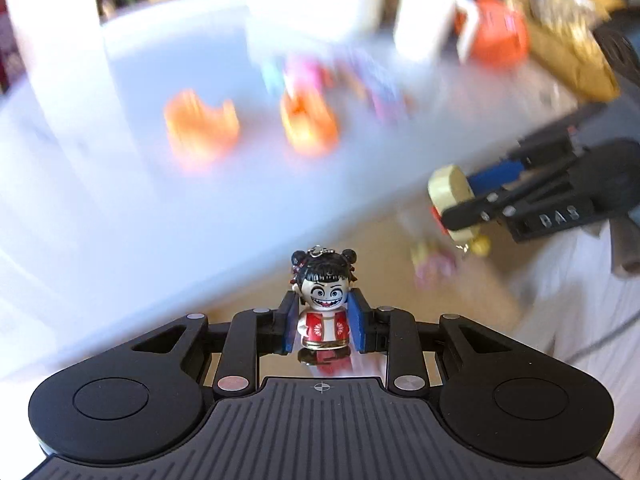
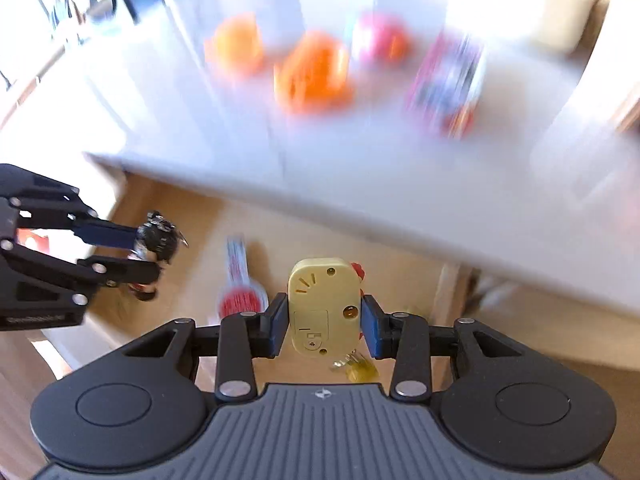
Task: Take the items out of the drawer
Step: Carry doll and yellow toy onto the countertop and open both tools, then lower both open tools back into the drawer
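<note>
Figure keychain [image 1: 323,312]: small hard plastic doll with black hair buns, red coat, metal ring on top; clamped at the body between the blue pads of the left gripper [image 1: 323,318], above the open drawer [image 2: 280,240].
Left tongs: clenched on the doll, pads [image 1: 357,322] pressing both flanks, head free above them.
Yellow toy [image 2: 323,312]: flat, rounded plastic case, back side facing the camera, small screw and orange dot visible, red parts at its right edge; held over the drawer too.
Right tongs: right gripper [image 2: 325,322] grasping the yellow toy by its two narrow edges.
Hanging piece [image 2: 358,368]: small yellow-green charm under the case, dangling loose; probably swinging when moved.
Handling, doll: light, stiff, glossy, so likely slippery; round body gives little contact; grip at the waist looks sensible, not at the ring.
Handling, yellow toy: light, rigid, smooth; flat edges suit the pads well; the red parts look thin, better not squeezed.
Still in drawer: red and white striped item [image 2: 240,284], blurred, lying on the wooden bottom.
White tabletop [image 2: 360,168]: behind the drawer, with orange and pink objects, too blurred to name.
</note>
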Motion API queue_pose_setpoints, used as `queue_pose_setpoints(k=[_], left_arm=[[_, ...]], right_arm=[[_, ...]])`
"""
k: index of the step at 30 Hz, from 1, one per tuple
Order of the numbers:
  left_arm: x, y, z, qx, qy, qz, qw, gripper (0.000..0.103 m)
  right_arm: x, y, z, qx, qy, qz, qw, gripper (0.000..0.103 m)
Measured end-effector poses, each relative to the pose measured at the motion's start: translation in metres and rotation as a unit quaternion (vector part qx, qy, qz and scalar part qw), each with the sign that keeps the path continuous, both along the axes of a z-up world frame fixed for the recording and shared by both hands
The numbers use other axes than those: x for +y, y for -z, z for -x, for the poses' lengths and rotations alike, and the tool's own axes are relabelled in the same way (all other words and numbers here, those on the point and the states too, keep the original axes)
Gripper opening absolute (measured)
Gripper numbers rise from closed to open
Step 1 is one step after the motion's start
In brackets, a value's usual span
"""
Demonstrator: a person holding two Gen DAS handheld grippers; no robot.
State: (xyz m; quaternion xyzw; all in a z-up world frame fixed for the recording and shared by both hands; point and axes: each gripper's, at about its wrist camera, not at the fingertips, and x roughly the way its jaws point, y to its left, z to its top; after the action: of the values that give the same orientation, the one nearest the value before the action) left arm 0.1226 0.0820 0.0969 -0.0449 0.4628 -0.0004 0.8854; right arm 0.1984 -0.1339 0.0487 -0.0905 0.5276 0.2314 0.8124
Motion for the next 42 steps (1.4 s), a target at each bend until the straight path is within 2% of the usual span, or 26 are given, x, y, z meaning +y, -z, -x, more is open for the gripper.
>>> queue_pose_setpoints(k=[4,7,10,13,15,19,22,26,30,32,36,39,42], left_arm=[[0.025,-0.035,-0.023,-0.062,-0.045,0.010,0.9970,0.030],[0.038,-0.035,-0.047,-0.064,-0.063,0.004,0.9960,0.030],[0.054,-0.013,-0.068,-0.049,-0.084,-0.003,0.9952,0.030],[0.072,0.005,-0.075,-0.045,-0.112,0.010,0.9927,0.031],[0.076,0.011,-0.074,-0.057,-0.123,0.004,0.9908,0.034],[0.076,0.016,-0.076,-0.065,-0.124,-0.019,0.9899,0.037],[0.073,0.014,-0.078,-0.072,-0.128,-0.037,0.9885,0.036],[0.071,-0.003,-0.061,-0.115,-0.144,-0.038,0.9820,0.033],[0.054,-0.021,-0.034,-0.136,-0.126,-0.048,0.9815,0.033],[0.042,-0.026,-0.018,-0.128,-0.112,-0.054,0.9839,0.033],[0.021,-0.019,0.014,-0.094,-0.074,-0.039,0.9920,0.033],[0.005,0.000,0.028,-0.040,-0.038,-0.021,0.9982,0.033],[-0.002,0.033,0.029,0.035,-0.019,0.013,0.9991,0.033]], right_arm=[[-0.002,-0.053,-0.021,-0.073,0.021,-0.022,0.997,0.038],[0.003,-0.072,-0.051,-0.108,0.040,-0.028,0.993,0.038],[0.014,-0.067,-0.084,-0.133,0.061,-0.008,0.989,0.038],[0.016,-0.047,-0.118,-0.120,0.082,0.004,0.989,0.038],[0.020,-0.033,-0.130,-0.118,0.088,0.012,0.989,0.038],[0.025,-0.017,-0.132,-0.130,0.091,0.002,0.987,0.041],[0.025,-0.018,-0.130,-0.126,0.092,0.001,0.988,0.049],[0.016,-0.028,-0.117,-0.122,0.099,-0.019,0.987,0.052],[-0.002,-0.047,-0.080,-0.141,0.088,-0.045,0.985,0.070],[-0.013,-0.050,-0.060,-0.138,0.080,-0.052,0.986,0.070],[-0.037,-0.037,-0.025,-0.112,0.073,-0.057,0.989,0.070],[-0.050,-0.016,-0.008,-0.084,0.064,-0.052,0.993,0.070],[-0.049,0.006,0.009,-0.071,0.045,-0.032,0.996,0.070]])
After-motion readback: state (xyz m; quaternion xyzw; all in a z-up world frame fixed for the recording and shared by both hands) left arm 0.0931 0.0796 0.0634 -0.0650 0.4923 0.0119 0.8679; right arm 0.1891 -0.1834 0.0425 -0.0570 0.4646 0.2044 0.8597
